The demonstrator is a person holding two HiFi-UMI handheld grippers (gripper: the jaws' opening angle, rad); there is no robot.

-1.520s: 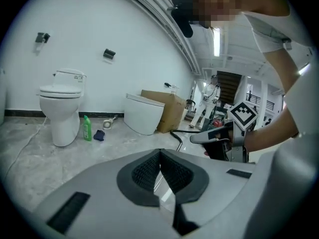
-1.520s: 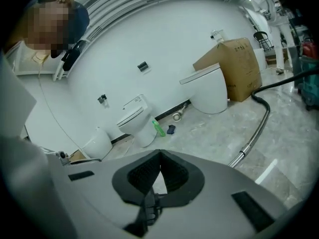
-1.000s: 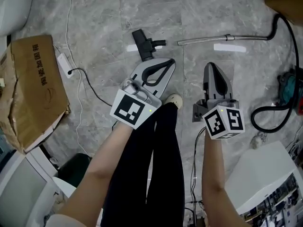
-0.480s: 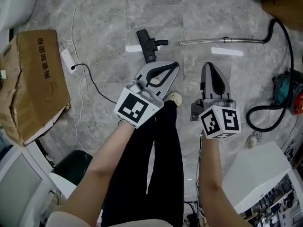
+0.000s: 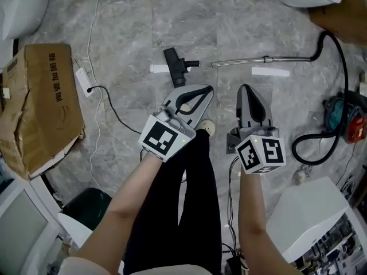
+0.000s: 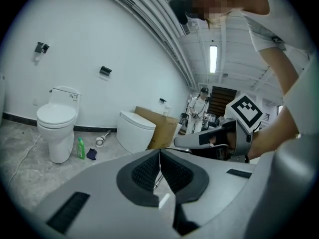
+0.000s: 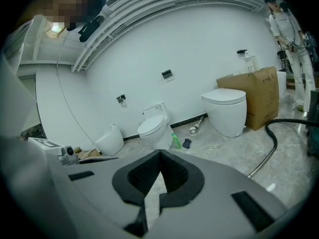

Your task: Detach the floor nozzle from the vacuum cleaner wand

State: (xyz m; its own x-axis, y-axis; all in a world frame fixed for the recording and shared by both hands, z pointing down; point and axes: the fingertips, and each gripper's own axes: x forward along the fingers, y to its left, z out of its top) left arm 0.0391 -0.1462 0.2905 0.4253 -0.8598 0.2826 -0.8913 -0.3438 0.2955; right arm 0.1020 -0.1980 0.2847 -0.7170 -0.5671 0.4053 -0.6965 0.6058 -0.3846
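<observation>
— Most of the head view is grey marble floor (image 5: pixel 126 22). What's the biggest thing on it?
— A torn cardboard box (image 5: pixel 43 105) at the left. At the right stands the vacuum (image 5: pixel 344 116), its black hose (image 5: pixel 328 34) curving over the floor.
— Does the hose reach the wand?
— Yes. The wand (image 5: pixel 258 60) lies flat, its free end pointing at the nozzle (image 5: pixel 175 67). The nozzle lies on the floor just beside that end with a small gap, so the two are apart.
— Where are the grippers?
— Both are in the person's hands, nearer the person than the nozzle. The left gripper (image 5: pixel 205 89) points toward the nozzle. The right gripper (image 5: pixel 245 88) points toward the wand's free end.
— And the fingers?
— Closed on both, tips pressed together with nothing between them. Beyond them each gripper view shows only floor and a toilet (image 7: pixel 154 128).
— Anything smaller?
— A white power strip (image 5: pixel 83 79) beside the box, and a green bottle (image 7: pixel 176 141) next to that toilet.
</observation>
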